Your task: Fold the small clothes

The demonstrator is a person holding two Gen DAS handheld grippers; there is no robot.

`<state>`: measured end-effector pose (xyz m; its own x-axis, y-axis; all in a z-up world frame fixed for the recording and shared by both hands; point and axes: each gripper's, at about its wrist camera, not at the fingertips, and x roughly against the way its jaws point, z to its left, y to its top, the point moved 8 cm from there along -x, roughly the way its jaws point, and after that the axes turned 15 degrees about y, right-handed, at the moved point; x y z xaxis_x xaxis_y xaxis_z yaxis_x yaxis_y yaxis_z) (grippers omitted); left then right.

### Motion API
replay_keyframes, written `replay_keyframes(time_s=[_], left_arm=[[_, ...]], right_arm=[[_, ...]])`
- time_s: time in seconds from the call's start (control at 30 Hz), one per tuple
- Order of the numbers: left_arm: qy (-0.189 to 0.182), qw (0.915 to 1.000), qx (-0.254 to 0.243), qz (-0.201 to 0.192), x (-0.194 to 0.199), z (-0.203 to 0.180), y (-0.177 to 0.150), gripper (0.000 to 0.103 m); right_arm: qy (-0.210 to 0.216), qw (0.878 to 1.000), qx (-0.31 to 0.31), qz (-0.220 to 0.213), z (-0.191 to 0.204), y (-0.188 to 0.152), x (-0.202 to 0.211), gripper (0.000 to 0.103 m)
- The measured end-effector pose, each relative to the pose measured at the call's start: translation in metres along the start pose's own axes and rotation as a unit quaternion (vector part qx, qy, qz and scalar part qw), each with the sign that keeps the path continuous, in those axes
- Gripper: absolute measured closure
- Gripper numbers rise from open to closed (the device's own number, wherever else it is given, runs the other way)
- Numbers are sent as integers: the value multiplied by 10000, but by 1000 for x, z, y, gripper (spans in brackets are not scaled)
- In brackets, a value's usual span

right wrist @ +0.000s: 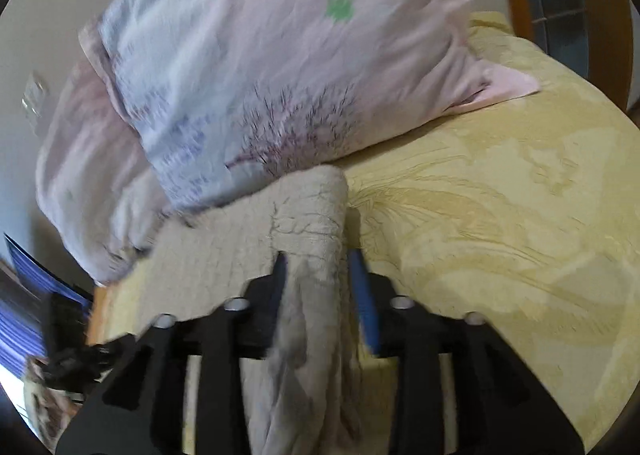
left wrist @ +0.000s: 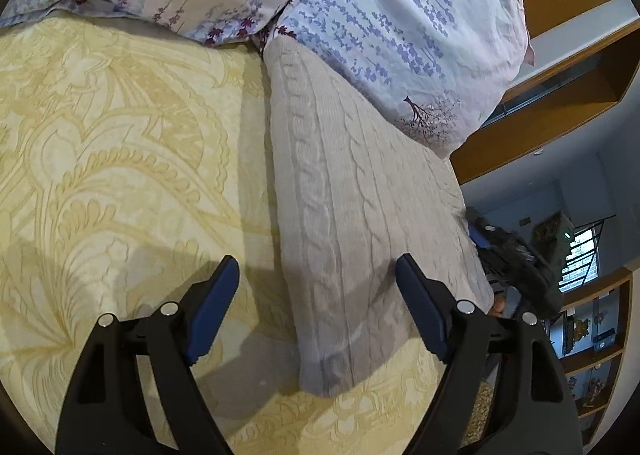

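A beige cable-knit garment (left wrist: 360, 223) lies on the yellow patterned bedspread (left wrist: 120, 159), its far end against a floral pillow. My left gripper (left wrist: 318, 275) is open above the garment's near left edge, holding nothing. My right gripper (right wrist: 318, 267) is shut on a bunched fold of the same knit garment (right wrist: 312, 215) and lifts that part off the bedspread (right wrist: 500, 215). The right gripper (left wrist: 508, 251) also shows in the left wrist view at the garment's right edge. The right wrist view is motion-blurred.
Floral pillows (left wrist: 400, 35) lie at the head of the bed, one also in the right wrist view (right wrist: 260, 67). Wooden shelving (left wrist: 568, 67) and a window (left wrist: 580, 259) stand to the right, beyond the bed edge.
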<state>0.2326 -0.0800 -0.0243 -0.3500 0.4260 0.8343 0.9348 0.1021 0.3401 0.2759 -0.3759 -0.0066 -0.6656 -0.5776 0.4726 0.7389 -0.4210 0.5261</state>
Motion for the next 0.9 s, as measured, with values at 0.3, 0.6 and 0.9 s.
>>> replay_keyframes(time_s=[0.3,0.6,0.9], left_arm=[[207,9994,-222,-164,13,-2,-32,30],[12,9998,-134,144,6,-1,-54,66],[-505,9974,-509,-83,26,-13,-62,90]], right_arm=[[701,9971,-144,257,25,-49,38,51],[713,9965,27,434,29,-69,33,90],[603,9973,411,67,39,-63,54,94]])
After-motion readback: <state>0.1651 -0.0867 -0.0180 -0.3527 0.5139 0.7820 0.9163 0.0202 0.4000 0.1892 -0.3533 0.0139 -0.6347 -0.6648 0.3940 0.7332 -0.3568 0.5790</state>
